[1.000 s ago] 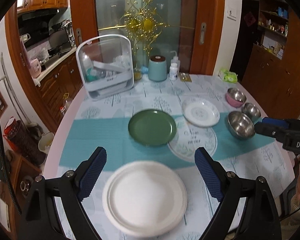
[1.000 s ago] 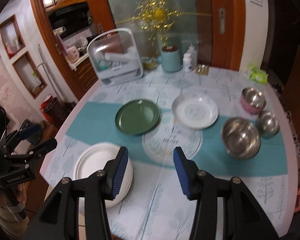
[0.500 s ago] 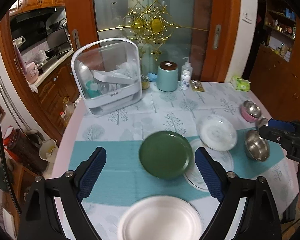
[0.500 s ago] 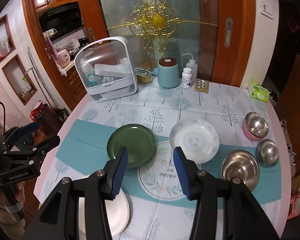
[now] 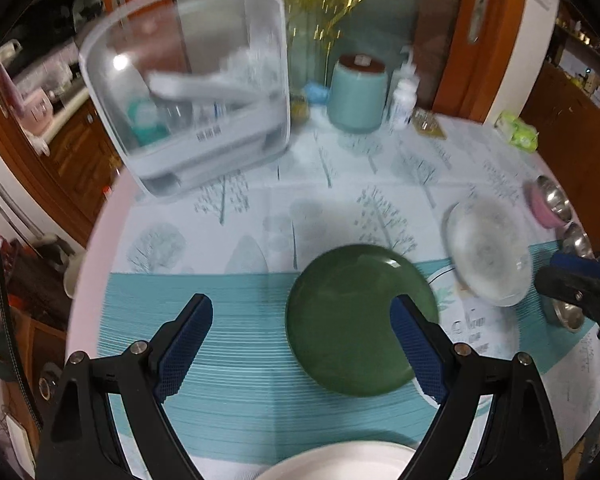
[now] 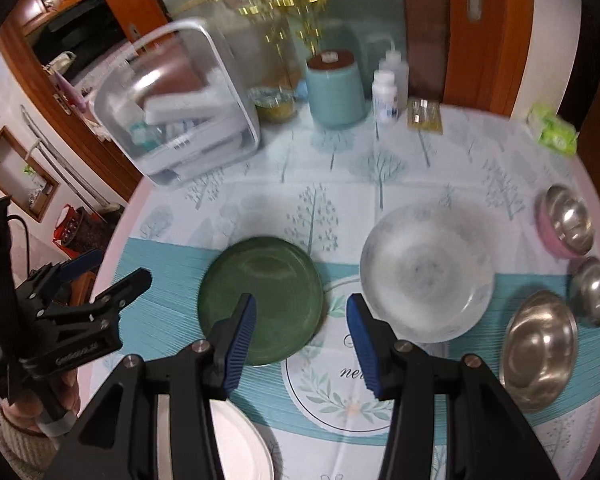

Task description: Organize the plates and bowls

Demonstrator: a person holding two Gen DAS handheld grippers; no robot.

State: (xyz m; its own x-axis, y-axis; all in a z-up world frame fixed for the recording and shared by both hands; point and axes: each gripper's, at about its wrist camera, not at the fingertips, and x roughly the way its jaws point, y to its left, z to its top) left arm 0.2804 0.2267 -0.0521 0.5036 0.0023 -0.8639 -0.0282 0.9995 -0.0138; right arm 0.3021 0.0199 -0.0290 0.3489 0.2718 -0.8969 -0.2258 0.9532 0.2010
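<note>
round table under a pale tree-print cloth (image 6: 416,164) with a teal striped runner (image 5: 236,320) across its middle. both views blurred by motion.

left gripper (image 5: 300,344) – blue-padded fingers spread wide, nothing between them, held above the runner. the round dark green plate (image 5: 360,320) lies flat on the runner, showing just inside the right finger pad from this view. at the bottom edge, a plain white round plate (image 5: 340,462) near the table's front, only partly in view.

right gripper (image 6: 300,344) – jaws apart, empty, held over the gap between the green plate (image 6: 260,304) and the white patterned shallow plate (image 6: 426,272). that patterned plate sits right of the green one, overlapping the rim of a round printed placemat with a leaf wreath (image 6: 340,392).

steel bowls at the table's right side: a large stainless bowl (image 6: 540,344), a small stainless bowl (image 6: 592,290) just behind it, and a steel bowl with a pink outer shell (image 6: 566,222) farther back.

at the far side: a clear-lidded white dish rack box (image 5: 196,92), a pale teal canister with a brown lid (image 6: 334,88), white bottles beside it. contents of the rack box too blurred to name.
</note>
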